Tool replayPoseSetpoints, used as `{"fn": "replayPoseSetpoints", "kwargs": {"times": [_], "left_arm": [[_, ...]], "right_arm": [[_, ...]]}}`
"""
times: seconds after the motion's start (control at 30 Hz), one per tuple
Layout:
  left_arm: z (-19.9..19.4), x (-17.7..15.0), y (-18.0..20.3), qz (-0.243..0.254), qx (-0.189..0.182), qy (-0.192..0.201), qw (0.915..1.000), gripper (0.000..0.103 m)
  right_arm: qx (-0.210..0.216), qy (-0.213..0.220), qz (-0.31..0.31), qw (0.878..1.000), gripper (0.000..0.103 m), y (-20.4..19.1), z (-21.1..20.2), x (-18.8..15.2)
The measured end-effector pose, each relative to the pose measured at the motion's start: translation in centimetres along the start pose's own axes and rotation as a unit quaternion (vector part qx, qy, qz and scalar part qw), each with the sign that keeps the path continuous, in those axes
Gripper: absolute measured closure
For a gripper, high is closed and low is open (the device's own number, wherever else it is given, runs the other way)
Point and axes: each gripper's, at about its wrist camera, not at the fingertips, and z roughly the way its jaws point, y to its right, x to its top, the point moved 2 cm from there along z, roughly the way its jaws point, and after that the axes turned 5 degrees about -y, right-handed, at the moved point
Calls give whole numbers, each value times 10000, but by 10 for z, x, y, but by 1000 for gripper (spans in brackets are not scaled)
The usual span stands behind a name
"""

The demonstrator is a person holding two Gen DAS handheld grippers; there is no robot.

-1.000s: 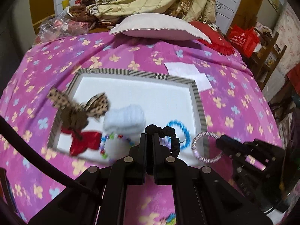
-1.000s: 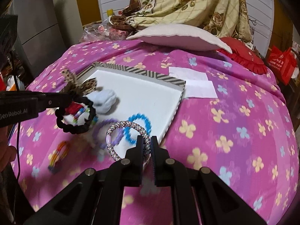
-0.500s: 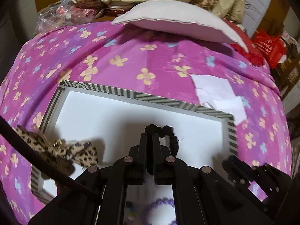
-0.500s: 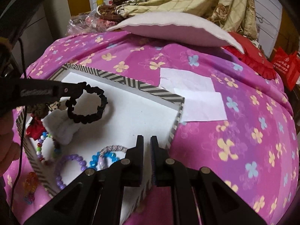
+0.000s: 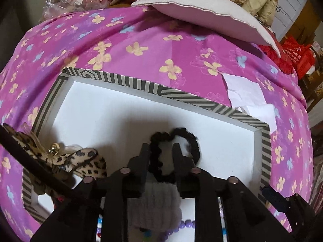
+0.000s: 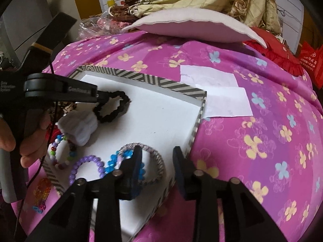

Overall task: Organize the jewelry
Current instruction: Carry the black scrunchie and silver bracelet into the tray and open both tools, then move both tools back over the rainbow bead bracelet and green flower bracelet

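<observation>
Striped-rim tray [image 6: 141, 76] on the bed's floral cover [image 6: 262, 121]. Left hand-held gripper [image 5: 160, 149], jaws parted, straddles the black scrunchie [image 5: 193, 143] lying on the tray floor near its middle. Right hand-held gripper [image 6: 157, 157], jaws wide and holding nothing, hovers over the tray's near right corner, above the braided bangle [image 6: 159, 159]. Also in the tray: white scrunchie [image 6: 80, 127], blue bead bracelet [image 6: 111, 163], purple bead bracelet [image 6: 86, 163], multicoloured bead bracelet [image 6: 58, 151].

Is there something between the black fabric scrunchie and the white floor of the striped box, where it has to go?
Nothing visible stands in the way. The black fabric scrunchie already lies on the white floor of the striped-rim box, beside the white fluffy hair tie. The left gripper is open around it, one finger inside the loop.
</observation>
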Motion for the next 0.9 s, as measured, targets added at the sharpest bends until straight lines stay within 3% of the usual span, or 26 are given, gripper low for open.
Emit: {"fn": "replayPoseSetpoints", "kwargs": {"times": [0.37,0.9], "left_arm": [[-58,-37,-7,252,97,487,9984,55],[-116,-150,-44,201,451,883,9949,55]], "right_arm": [[17,249,104,9996,57,-10,-49,-35],[271,208,64,9994,49,-68,-86,-109]]}}
